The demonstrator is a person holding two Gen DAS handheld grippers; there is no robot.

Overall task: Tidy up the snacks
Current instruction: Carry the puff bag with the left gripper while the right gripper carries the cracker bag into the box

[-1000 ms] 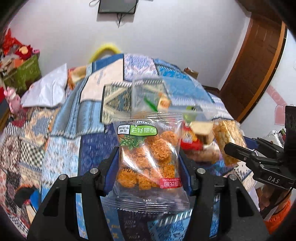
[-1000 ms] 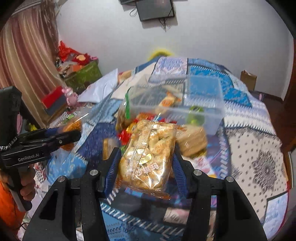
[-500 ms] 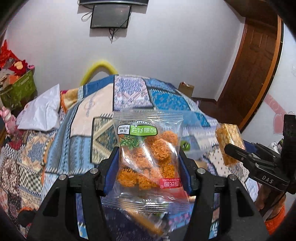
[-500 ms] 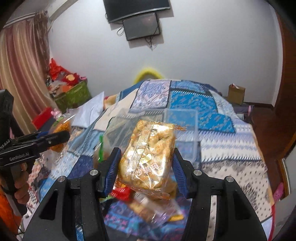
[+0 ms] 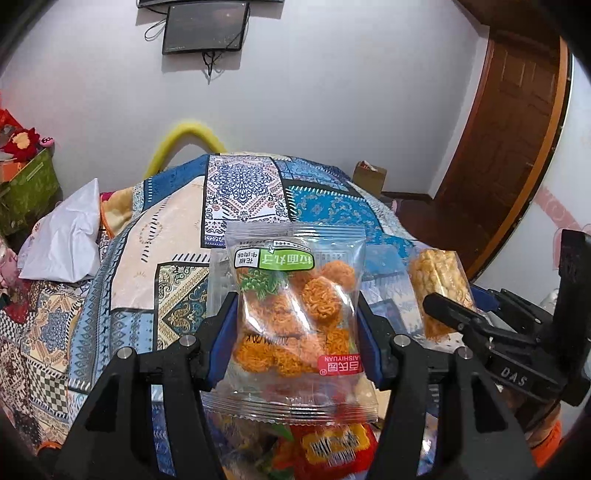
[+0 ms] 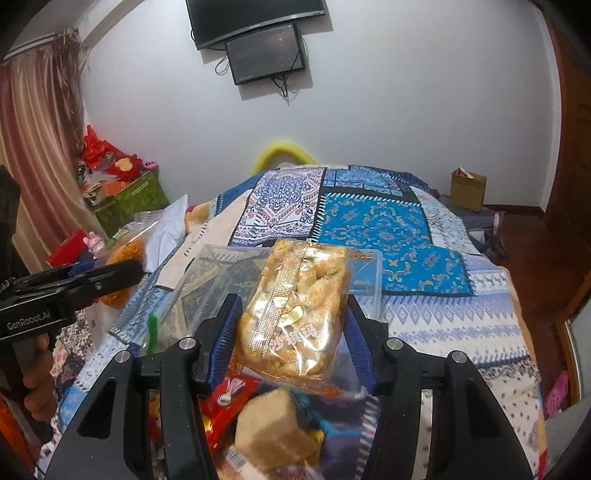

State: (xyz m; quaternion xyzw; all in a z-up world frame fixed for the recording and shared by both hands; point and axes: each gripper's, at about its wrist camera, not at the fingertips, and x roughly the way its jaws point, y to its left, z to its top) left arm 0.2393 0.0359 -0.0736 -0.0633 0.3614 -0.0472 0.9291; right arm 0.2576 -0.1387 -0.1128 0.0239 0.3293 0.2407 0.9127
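On right gripper (image 5: 448, 314), "DAS", left gripper (image 6: 110, 273), "GenRobot.AI"

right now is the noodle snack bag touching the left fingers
Touching. The left wrist view shows both blue fingers pressed against the sides of the noodle snack bag, which hangs clamped between them above the bed.

Patchwork quilt (image 5: 243, 192), wall screen (image 5: 205, 26), wooden door (image 5: 513, 122).
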